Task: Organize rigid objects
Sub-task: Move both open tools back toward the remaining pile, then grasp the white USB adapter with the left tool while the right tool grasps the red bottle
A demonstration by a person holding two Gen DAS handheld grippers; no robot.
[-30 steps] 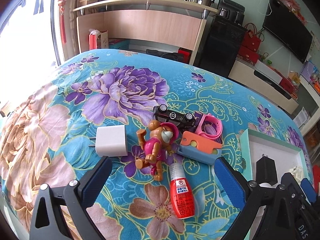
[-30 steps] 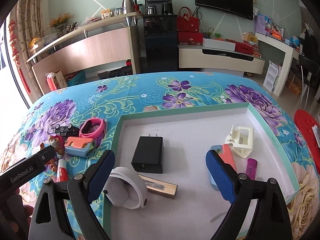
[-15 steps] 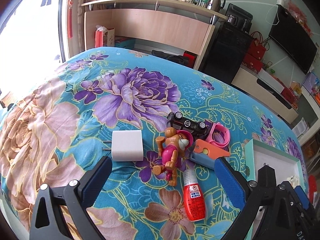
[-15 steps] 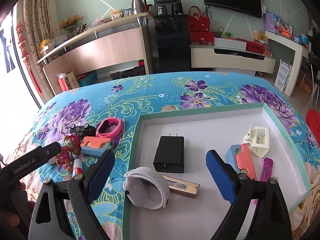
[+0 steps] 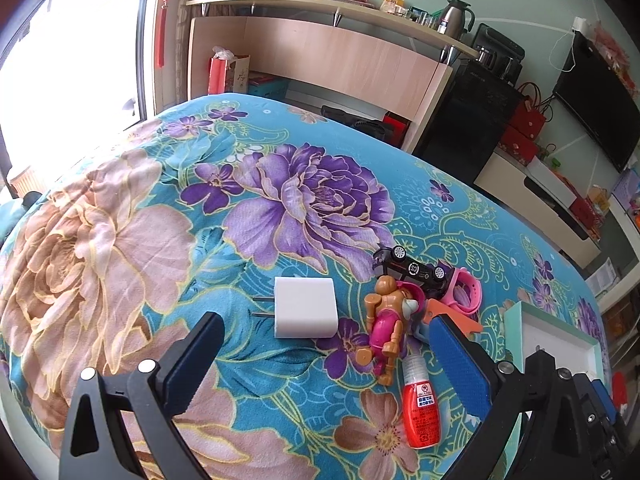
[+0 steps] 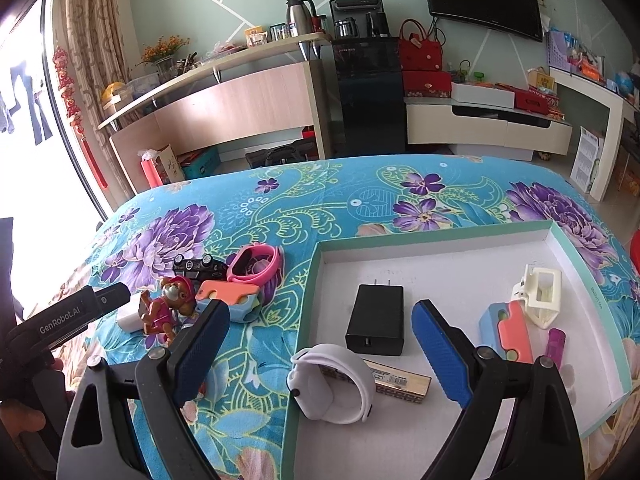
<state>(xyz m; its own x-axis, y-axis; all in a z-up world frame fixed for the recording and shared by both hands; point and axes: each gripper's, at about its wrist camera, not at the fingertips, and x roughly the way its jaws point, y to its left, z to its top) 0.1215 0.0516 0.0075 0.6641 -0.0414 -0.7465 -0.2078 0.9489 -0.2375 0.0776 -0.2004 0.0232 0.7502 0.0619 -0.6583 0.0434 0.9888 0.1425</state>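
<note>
2 sets of jaws gape empty: my left gripper (image 5: 324,360) hangs above the white charger (image 5: 306,307) lying flat on the floral bedspread (image 5: 120,240), my right gripper (image 6: 320,344) over the tray (image 6: 580,264). Light, rigid, smooth; I'd pinch its flat sides, avoiding the prongs.

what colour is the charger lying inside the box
Black charger, seen best in the right wrist view.

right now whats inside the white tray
In the tray: black charger, white watch over a partly covered wooden block, white clip, blue-orange case, purple stick.
</note>
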